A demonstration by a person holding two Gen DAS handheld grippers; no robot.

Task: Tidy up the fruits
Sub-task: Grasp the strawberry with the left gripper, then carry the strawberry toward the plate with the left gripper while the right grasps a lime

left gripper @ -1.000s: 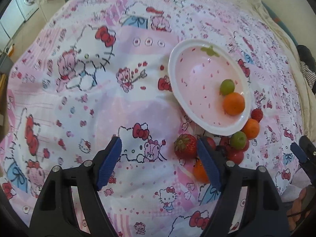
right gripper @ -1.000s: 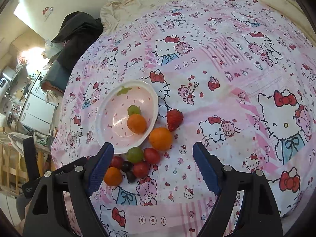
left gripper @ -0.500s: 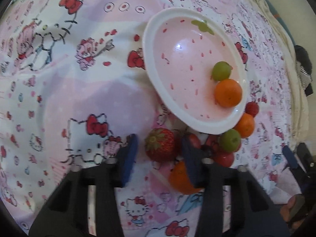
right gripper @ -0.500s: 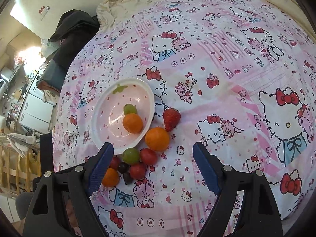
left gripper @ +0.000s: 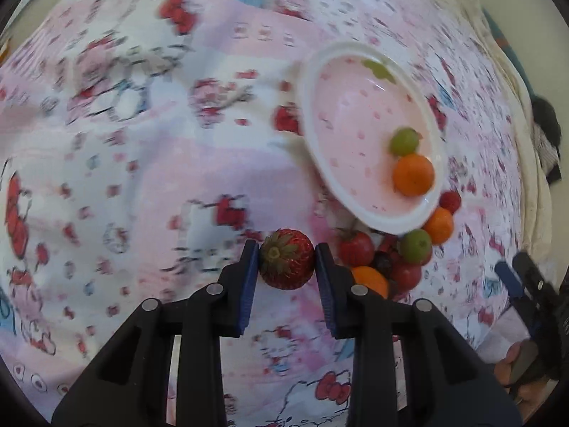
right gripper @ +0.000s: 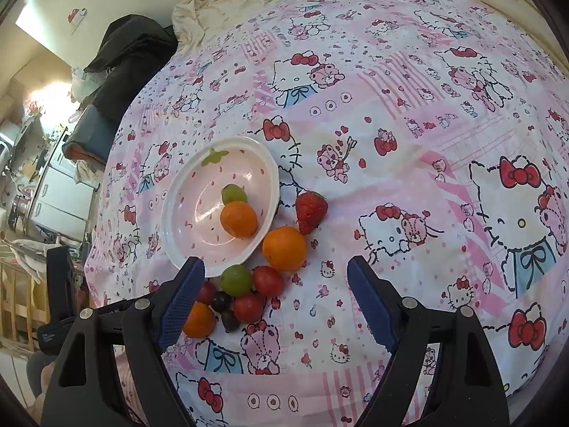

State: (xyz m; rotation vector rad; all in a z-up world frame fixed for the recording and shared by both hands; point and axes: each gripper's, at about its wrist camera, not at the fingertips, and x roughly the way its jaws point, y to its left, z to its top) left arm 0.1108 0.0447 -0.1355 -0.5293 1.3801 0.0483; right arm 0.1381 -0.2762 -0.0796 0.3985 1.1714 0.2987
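Observation:
My left gripper [left gripper: 286,267] is shut on a red strawberry [left gripper: 286,264], held above the patterned bedsheet. The pink strawberry-shaped bowl [left gripper: 313,106] lies to the upper right and holds a green grape [left gripper: 404,141] and an orange [left gripper: 413,174]. A pile of loose fruit [left gripper: 387,259] lies below the bowl's edge. In the right wrist view a strawberry [right gripper: 311,211] lies on the sheet beside the bowl [right gripper: 177,195], with no left gripper near it. My right gripper [right gripper: 275,299] is open and empty above the sheet, near the fruit pile [right gripper: 245,288] and a large orange [right gripper: 284,248].
The bed is covered by a pink Hello Kitty sheet [right gripper: 426,142]. Dark clothes [right gripper: 131,49] lie at its far edge. Furniture and appliances [right gripper: 46,185] stand to the left of the bed. The right gripper shows at the right edge in the left wrist view [left gripper: 526,284].
My left gripper moved down to the strawberry and closed on it, then rose with it. The right gripper barely moved.

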